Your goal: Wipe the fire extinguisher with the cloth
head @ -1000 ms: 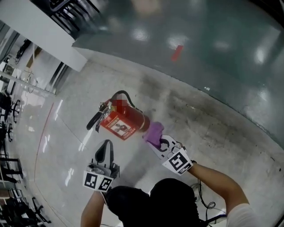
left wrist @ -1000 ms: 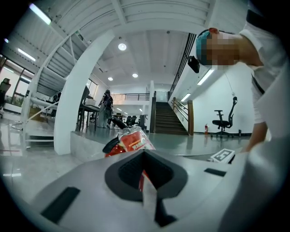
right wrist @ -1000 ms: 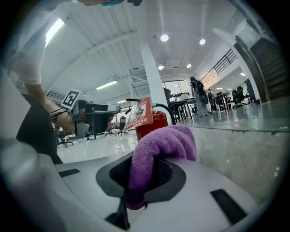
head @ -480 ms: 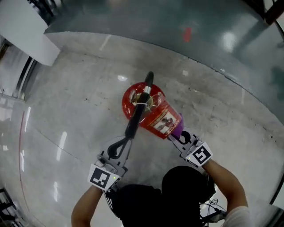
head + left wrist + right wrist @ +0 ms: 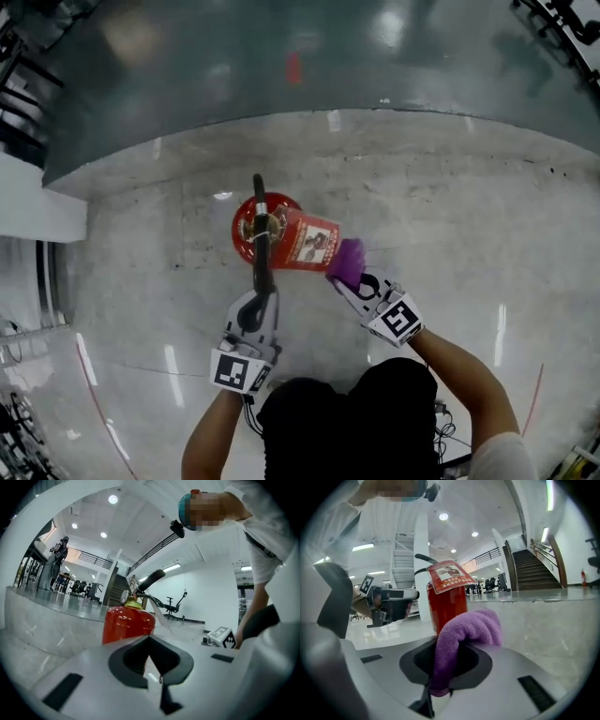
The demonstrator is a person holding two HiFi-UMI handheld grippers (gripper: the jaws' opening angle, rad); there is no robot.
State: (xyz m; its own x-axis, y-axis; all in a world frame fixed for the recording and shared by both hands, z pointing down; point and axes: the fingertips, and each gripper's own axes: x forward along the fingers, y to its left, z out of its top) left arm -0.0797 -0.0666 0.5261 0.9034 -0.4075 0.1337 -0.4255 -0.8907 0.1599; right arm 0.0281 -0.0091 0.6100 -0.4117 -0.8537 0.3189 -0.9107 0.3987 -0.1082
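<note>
Shifted left vs prior frame: extinguisher (image 5: 298, 242); cloth (image 5: 345, 262) at its 4 o'clock, clamped in R gripper (image 5: 354, 281); L gripper (image 5: 254, 305) closed, empty; press firmly, stroke downward

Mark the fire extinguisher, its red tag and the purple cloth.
fire extinguisher (image 5: 447, 609), right gripper view, on its red cylinder.
red tag (image 5: 450, 577), right gripper view, middle of the card.
purple cloth (image 5: 471, 629), right gripper view, on the bunched top fold.

Purple cloth (image 5: 465, 639) between fingers (image 5: 423, 704)
</note>
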